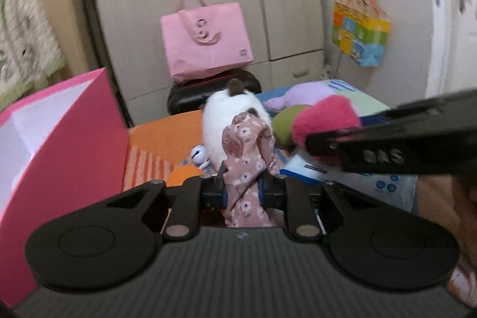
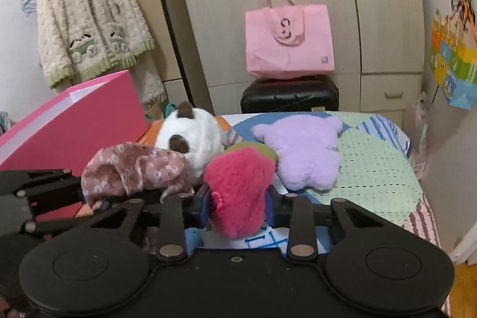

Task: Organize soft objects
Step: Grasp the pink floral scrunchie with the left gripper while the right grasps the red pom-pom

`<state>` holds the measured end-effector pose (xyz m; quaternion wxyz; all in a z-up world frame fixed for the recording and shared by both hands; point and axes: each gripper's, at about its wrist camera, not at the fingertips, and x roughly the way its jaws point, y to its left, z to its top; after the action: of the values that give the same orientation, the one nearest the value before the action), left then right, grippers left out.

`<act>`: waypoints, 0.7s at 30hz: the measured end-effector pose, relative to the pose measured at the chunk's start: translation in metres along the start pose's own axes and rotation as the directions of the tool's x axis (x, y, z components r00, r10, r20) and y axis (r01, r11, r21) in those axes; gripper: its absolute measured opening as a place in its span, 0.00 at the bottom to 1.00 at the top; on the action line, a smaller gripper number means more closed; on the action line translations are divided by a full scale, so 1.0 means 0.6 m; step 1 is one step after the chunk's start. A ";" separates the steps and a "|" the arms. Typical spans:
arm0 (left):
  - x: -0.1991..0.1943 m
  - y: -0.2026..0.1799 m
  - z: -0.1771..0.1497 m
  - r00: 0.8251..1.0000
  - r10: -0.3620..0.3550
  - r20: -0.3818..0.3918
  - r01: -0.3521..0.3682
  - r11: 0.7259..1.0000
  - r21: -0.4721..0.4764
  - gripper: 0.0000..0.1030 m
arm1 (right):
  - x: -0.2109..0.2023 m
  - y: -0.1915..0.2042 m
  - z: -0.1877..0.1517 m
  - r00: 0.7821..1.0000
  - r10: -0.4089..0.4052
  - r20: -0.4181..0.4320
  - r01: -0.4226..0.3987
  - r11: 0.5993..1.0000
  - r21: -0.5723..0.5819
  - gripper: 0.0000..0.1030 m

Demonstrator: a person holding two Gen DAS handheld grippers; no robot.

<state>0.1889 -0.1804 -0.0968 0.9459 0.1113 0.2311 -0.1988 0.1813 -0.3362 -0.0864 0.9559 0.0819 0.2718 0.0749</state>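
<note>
Already both grippers are loaded, so the coming move turns on where the open pink box lies from each of them.

Nearest in the left wrist view, the left gripper (image 1: 243,184) is clenched on a floral fabric piece (image 1: 247,157). The cloth bunches up above the jaws and trails down between them, its long axis running roughly from 6 to 12 o'clock. The pink box (image 1: 74,145) stands close at about 9 to 10 o'clock, its white inside facing up and its near wall just beside the gripper body.

In the right wrist view, the right gripper (image 2: 238,204) is clamped on a magenta plush (image 2: 238,192), which stands upright between the jaws and hides the tips. From here the box sits farther off, at about 10 o'clock, and the left gripper with its cloth lies between the two, at 9 o'clock.

I judge the left hand the nearer one, with a short sweep toward 9 o'clock to drop its load. The right hand would have to cross over or wait.

Beyond the grippers, on the patchwork bedcover (image 2: 378,166), a white plush (image 2: 196,136) with brown patches lies at 11 o'clock of the right gripper, touching the cloth. A lilac plush (image 2: 304,151) lies flat at 1 o'clock. A green soft thing (image 1: 283,121) peeks out behind the magenta plush.
</note>
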 end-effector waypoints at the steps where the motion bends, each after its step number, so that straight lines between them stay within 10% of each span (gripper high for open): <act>1: -0.006 0.005 0.000 1.000 -0.006 0.005 0.006 1.000 -0.022 0.15 | -0.009 0.004 -0.002 1.000 0.008 0.008 -0.008 1.000 0.000 0.37; 11: -0.094 0.058 0.006 0.990 -0.138 -0.008 0.134 0.974 -0.181 0.15 | -0.062 0.016 -0.013 0.995 -0.045 -0.090 0.056 0.990 0.127 0.38; 21: -0.178 0.086 -0.028 0.951 -0.282 -0.126 0.252 0.944 -0.213 0.15 | -0.121 0.068 -0.054 0.991 0.086 -0.100 -0.074 0.990 0.120 0.38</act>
<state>0.1177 -0.0944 -0.0538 0.8956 0.0013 0.3350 -0.2927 0.0987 -0.3064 -0.0686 0.9302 0.1444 0.3219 0.1014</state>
